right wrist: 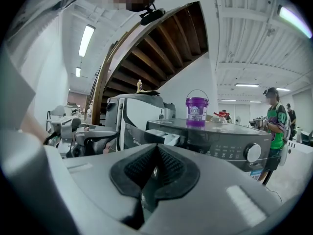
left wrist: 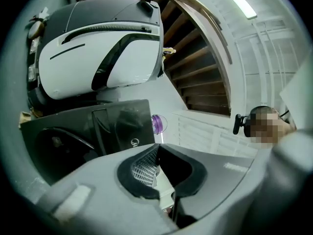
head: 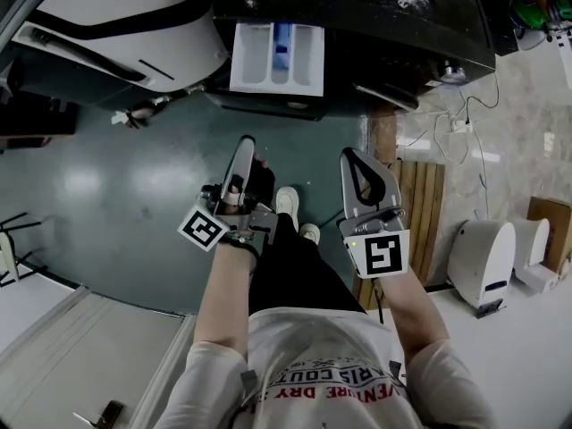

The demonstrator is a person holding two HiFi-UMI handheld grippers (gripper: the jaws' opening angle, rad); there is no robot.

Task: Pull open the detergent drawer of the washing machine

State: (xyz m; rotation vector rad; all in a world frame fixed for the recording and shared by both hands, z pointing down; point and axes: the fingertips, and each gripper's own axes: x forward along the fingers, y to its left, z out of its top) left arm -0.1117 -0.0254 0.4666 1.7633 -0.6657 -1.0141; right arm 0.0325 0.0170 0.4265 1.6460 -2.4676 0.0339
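In the head view the dark washing machine (head: 375,16) stands at the top, and its white detergent drawer (head: 277,58) sticks out of the front, showing its compartments. My left gripper (head: 246,143) hangs over the green floor, well short of the drawer, shut with nothing in it. Beside it my right gripper (head: 351,155) is also shut and empty. In the right gripper view the drawer (right wrist: 164,137) juts from the machine's control panel (right wrist: 225,143) beyond the closed right gripper (right wrist: 156,148). In the left gripper view, the left gripper (left wrist: 157,148) points up past the machine's dark side (left wrist: 98,126).
A purple tub (right wrist: 197,109) sits on the washer's top. A white and black appliance (head: 116,16) stands left of the washer. A wooden staircase (left wrist: 205,62) rises behind. Wooden slats (head: 420,195), cables (head: 465,123) and a white device (head: 483,253) lie to the right. A person in green (right wrist: 276,126) stands far right.
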